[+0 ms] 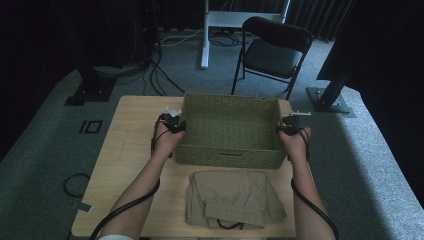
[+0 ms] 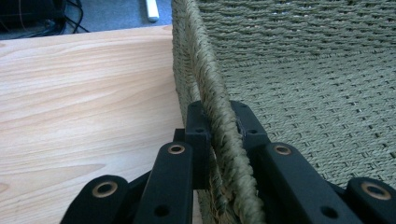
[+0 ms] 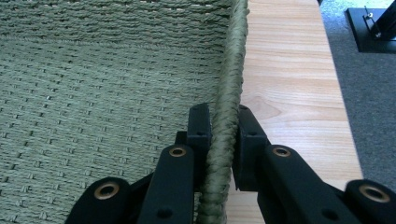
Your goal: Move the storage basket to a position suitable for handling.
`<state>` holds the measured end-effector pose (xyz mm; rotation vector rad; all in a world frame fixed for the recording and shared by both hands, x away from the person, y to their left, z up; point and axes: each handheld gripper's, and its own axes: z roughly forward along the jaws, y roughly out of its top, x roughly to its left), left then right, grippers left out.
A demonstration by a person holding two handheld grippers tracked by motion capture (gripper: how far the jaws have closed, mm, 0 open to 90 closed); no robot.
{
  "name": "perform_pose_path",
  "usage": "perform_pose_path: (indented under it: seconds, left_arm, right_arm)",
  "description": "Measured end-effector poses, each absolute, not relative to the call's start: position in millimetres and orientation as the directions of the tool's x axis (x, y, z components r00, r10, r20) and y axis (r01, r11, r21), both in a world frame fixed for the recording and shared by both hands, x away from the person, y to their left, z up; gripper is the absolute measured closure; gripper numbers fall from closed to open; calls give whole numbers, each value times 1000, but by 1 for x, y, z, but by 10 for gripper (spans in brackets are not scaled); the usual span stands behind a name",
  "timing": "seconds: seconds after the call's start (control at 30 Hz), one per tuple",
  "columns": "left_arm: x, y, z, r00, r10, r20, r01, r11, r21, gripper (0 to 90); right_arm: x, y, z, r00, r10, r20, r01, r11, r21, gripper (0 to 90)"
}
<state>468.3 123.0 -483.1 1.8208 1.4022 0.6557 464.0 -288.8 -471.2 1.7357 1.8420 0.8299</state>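
Wooden table [image 1: 135,150], woven basket [image 1: 227,127], left gripper [image 2: 219,123] and right gripper [image 3: 224,126] jaws clamped on opposite rims

A folded khaki garment [image 1: 235,199] with a dark drawstring is laid on the near part of the wooden table [image 1: 125,150]. Beyond the table, a black folding chair [image 1: 272,52] and a white stand [image 1: 205,35] are seen on grey carpet, where black cables [image 1: 150,70] are strewn.
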Motion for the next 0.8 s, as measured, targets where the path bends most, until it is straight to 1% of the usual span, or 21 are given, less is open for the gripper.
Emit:
perform_pose_path:
  seconds: [0.8]
  left_arm:
    - [476, 88, -482, 294, 955, -33, 603, -158, 782, 804]
  right_arm:
    - [469, -324, -470, -68, 996, 62, 720, 6, 693, 791]
